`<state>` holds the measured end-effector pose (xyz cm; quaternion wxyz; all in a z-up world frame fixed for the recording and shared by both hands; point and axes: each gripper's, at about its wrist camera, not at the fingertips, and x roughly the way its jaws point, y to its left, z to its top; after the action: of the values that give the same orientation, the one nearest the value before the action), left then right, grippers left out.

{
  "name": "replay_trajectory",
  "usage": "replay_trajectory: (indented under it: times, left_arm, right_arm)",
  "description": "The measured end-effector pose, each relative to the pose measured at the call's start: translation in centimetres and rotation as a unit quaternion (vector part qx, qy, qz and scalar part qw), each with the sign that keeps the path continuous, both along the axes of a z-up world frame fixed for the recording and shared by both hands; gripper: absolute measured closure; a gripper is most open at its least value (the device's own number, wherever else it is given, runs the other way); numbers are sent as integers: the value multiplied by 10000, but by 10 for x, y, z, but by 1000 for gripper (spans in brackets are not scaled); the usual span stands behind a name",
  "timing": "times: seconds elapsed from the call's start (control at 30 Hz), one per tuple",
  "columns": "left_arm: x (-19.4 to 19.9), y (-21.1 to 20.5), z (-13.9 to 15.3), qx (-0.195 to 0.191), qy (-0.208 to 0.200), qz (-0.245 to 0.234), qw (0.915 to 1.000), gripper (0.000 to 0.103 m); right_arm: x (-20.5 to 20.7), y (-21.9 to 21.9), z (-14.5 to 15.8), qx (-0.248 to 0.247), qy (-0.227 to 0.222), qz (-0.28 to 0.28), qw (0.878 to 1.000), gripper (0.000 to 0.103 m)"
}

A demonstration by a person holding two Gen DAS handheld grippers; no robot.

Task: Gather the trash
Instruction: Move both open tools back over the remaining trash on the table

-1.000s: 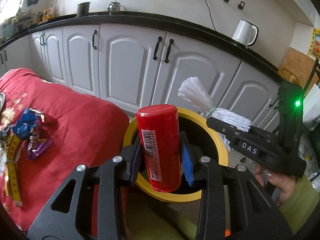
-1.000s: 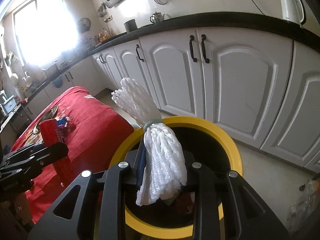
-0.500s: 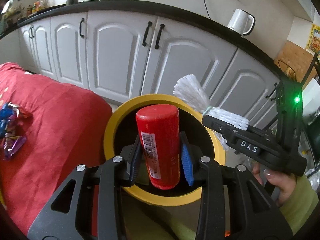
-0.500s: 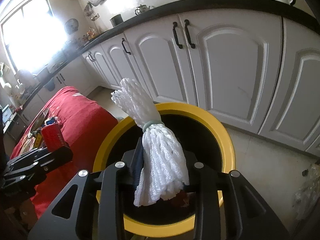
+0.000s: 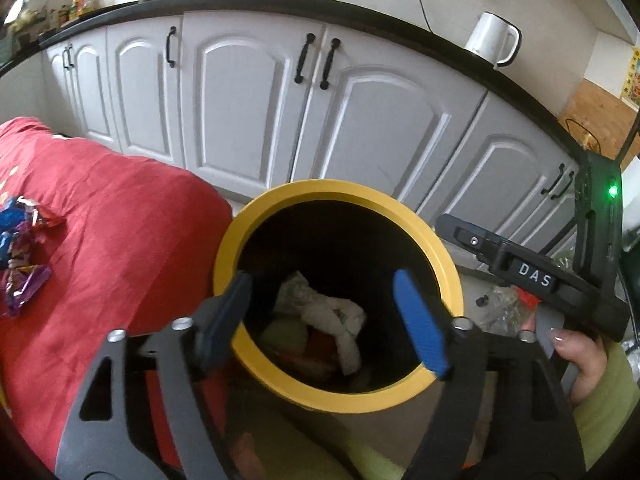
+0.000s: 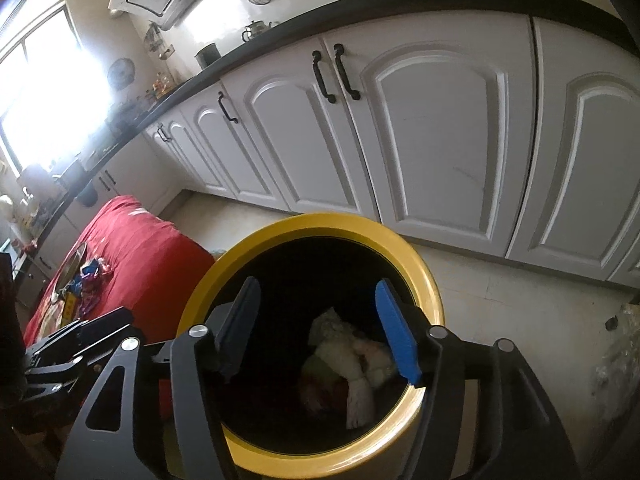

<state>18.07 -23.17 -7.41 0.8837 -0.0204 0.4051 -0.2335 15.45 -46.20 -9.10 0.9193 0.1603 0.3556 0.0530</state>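
A yellow-rimmed black trash bin (image 5: 248,232) stands on the floor beside the red-covered table; it also shows in the right wrist view (image 6: 424,276). My left gripper (image 5: 326,316) is open and empty above the bin mouth. My right gripper (image 6: 318,324) is open and empty above it too, and shows at the right of the left wrist view (image 5: 516,268). Inside the bin lie a white foam net (image 6: 356,364) and other trash, with something red (image 5: 320,340) beneath. Candy wrappers (image 5: 20,256) lie on the red cloth.
White kitchen cabinets (image 5: 248,104) under a black counter stand just behind the bin. A white kettle (image 5: 492,40) sits on the counter. The red-covered table (image 5: 104,240) is at the left, with a plate and wrappers (image 6: 84,280). A plastic bag (image 6: 616,344) lies on the floor at right.
Both grippers opened over the bin. The red can left my left gripper and the white foam net left my right gripper; both now lie inside the bin.
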Motion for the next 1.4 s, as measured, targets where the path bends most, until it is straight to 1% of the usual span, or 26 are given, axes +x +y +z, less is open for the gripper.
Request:
replay_trajectory:
  times: [0.1,0.13,0.33,0.67,0.8,0.97,1.23,1.4]
  left_arm:
    - [-1,7,5,-38,12,135,9999,15]
    - [-2,11,7,-58,7,183,9998,11]
    - [-7,24,21,-5,-190,462,9988,11]
    - [-23,42,40,74,-609,681,9958,11]
    - [-27,49,46,56,-722,767,9944,11]
    - [-33,62,52,21,-818,902,9926,11]
    - [-41,89,57,43,-920,1239,9880,11]
    - [-43,109,62,54,-1003,1509,9834,11]
  right_arm:
    - [-1,2,4,8,-58,3,10000,37]
    - [-1,3,5,4,-70,11,10000,37]
    - [-2,14,13,-27,-156,141,9998,32]
    - [-7,34,28,-119,-326,392,9986,28]
    - [-9,41,37,-132,-412,479,9979,25]
    - [-14,52,46,-195,-541,622,9964,24]
    - [-16,84,55,-429,-637,1071,9913,21]
    - [-17,108,62,-586,-705,1371,9863,21]
